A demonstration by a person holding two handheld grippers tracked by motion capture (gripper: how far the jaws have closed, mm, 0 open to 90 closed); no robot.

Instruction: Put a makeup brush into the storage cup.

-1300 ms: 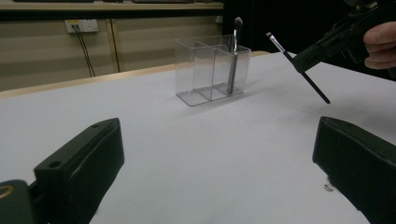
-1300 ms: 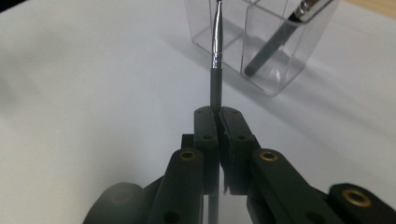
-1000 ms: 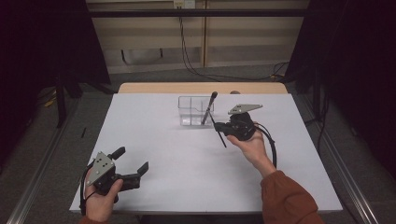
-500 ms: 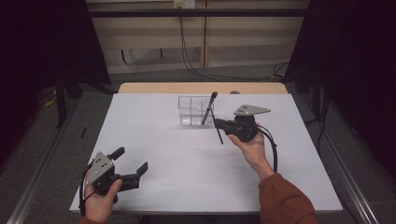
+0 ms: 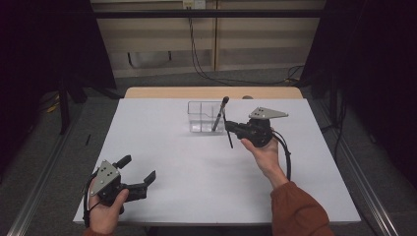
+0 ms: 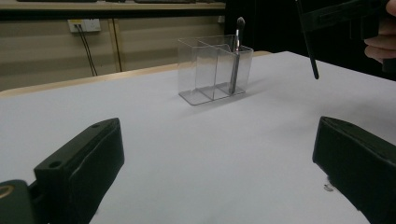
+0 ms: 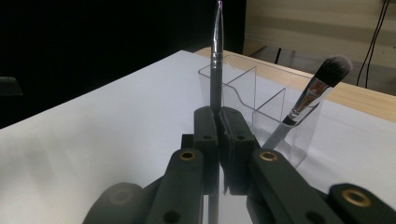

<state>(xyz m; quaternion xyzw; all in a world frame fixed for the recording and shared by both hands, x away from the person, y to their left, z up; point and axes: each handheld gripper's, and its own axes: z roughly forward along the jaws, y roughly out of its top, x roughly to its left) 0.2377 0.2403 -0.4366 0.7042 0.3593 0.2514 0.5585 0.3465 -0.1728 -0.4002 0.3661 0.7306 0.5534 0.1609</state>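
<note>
- The right gripper [image 5: 230,129] has its jaws clamped on a thin brush [image 7: 215,70], held just right of the clear organizer [image 5: 205,117], off the table.
- A 2nd brush [image 5: 220,114] leans in the organizer's right compartment, bristles up.
- The left gripper [image 5: 137,173], jaws spread wide and holding nothing, sits well in front of the organizer on the white table [image 5: 196,172].

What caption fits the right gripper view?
Right gripper shut on a thin brush beside a clear organizer.
</note>
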